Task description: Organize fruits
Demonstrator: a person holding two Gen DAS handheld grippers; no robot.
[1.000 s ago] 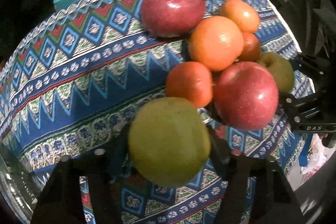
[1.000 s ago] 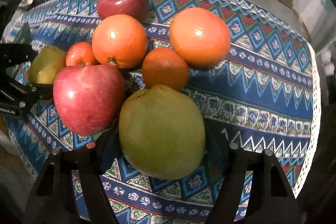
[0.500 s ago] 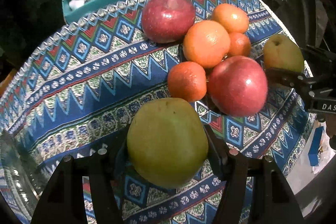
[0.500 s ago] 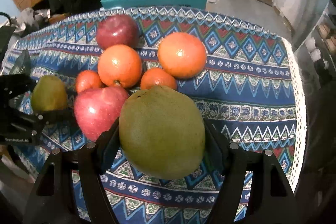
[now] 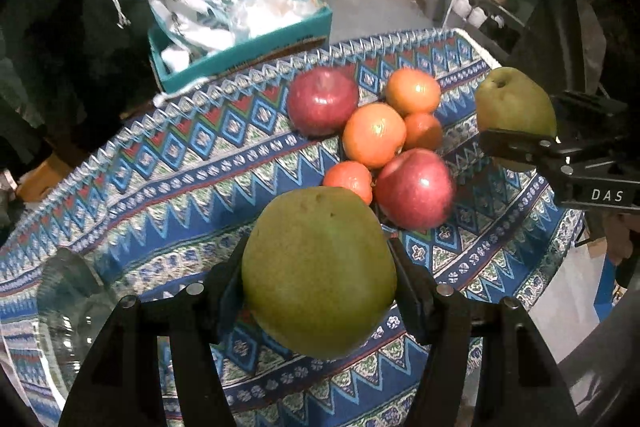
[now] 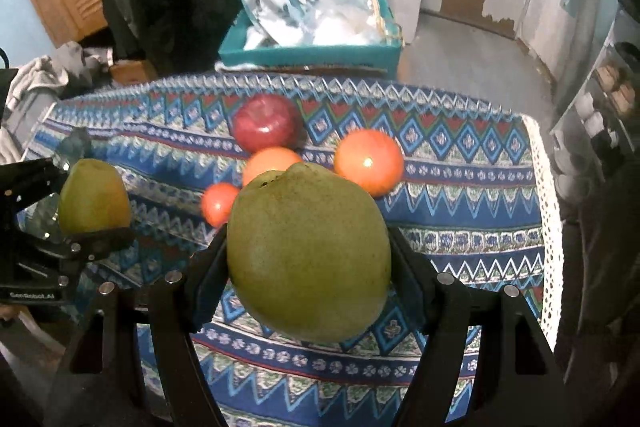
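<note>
We hold a green pear in our left tool, its two black fingers clamped on the fruit's widest part, one on each side, and the pear hangs clear above the desk, which wears a blue patterned cloth. Our right tool is clamped the same way on a second green pear, also lifted off the cloth. Each pear looks firm, rounded and smooth-skinned, probably moderately heavy, and we judge it could slip or bruise if squeezed near the narrow stem end, so the broad belly is the safest place to hold. Below, on the cloth, the remaining fruit sits in a tight cluster: two red apples and four oranges, several touching. At the desk's left near edge we see a clear glass bowl. Beyond the far edge stands a teal box stuffed with white bags.
</note>
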